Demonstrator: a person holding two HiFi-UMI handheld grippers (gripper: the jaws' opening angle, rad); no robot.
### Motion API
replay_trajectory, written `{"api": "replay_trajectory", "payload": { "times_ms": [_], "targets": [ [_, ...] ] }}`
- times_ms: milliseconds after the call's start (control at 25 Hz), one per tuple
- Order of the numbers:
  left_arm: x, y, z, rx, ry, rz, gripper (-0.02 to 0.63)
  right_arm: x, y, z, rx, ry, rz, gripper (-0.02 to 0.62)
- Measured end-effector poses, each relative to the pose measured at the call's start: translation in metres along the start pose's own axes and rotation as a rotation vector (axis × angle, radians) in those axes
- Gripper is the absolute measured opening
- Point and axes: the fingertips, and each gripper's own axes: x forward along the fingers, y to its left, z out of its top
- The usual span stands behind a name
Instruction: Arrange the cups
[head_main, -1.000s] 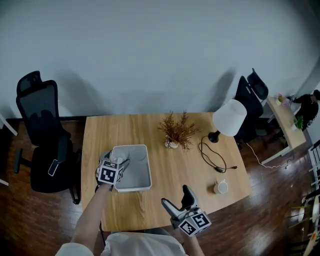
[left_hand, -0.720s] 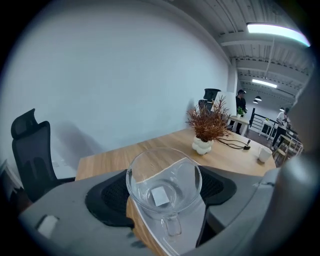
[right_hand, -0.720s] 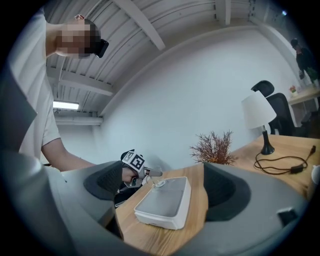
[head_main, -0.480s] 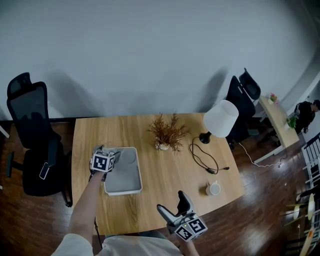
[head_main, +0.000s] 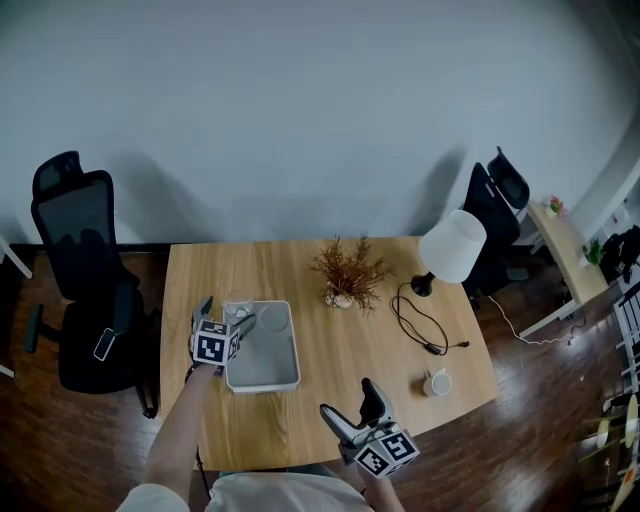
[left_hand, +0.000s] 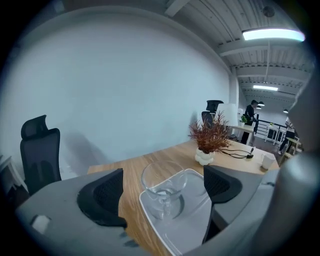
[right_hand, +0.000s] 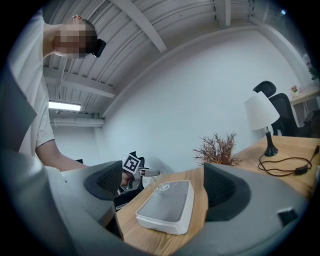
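Observation:
A clear glass cup (left_hand: 162, 187) stands upright in the far left corner of a white tray (left_hand: 195, 212). My left gripper (left_hand: 162, 175) reaches around it with its jaws opening; the cup is between the pads, with a gap on each side. In the head view the cup (head_main: 237, 307) is at the tray's (head_main: 268, 375) corner, just ahead of the left gripper (head_main: 228, 313). A white mug (head_main: 438, 382) sits near the table's right front. My right gripper (head_main: 352, 400) hovers open and empty at the front edge, and its (right_hand: 160, 182) view looks at the tray (right_hand: 167, 210).
On the wooden table (head_main: 330, 420), a dried plant in a white pot (head_main: 348, 275) stands behind the tray, with a white lamp (head_main: 452, 245) and its black cable (head_main: 425, 328) to the right. Black office chairs (head_main: 85, 290) stand at both sides of the table.
The left gripper's jaws have spread and let go of the glass, which now stands in the tray's corner. The gripper has drawn back a little. The right gripper has not moved.

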Motion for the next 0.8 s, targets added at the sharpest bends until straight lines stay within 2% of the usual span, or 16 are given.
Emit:
{"api": "replay_trajectory", "payload": {
  "times_ms": [120, 280, 600, 800],
  "targets": [
    [-0.042, -0.007, 0.008, 0.0, -0.075, -0.011, 0.505, 0.01, 0.008, 0.004, 0.004, -0.019, 0.021, 0.503],
    [-0.106, -0.01, 0.014, -0.04, -0.177, 0.008, 0.503, 0.025, 0.018, 0.009, 0.008, -0.042, 0.047, 0.503],
    [-0.223, -0.009, 0.014, -0.117, -0.354, 0.113, 0.503, 0.051, 0.043, 0.01, -0.001, -0.043, 0.113, 0.503],
    [-0.267, -0.009, 0.004, -0.069, -0.4, 0.196, 0.486, 0.06, 0.057, 0.003, -0.008, -0.024, 0.148, 0.503]
  ]
}}
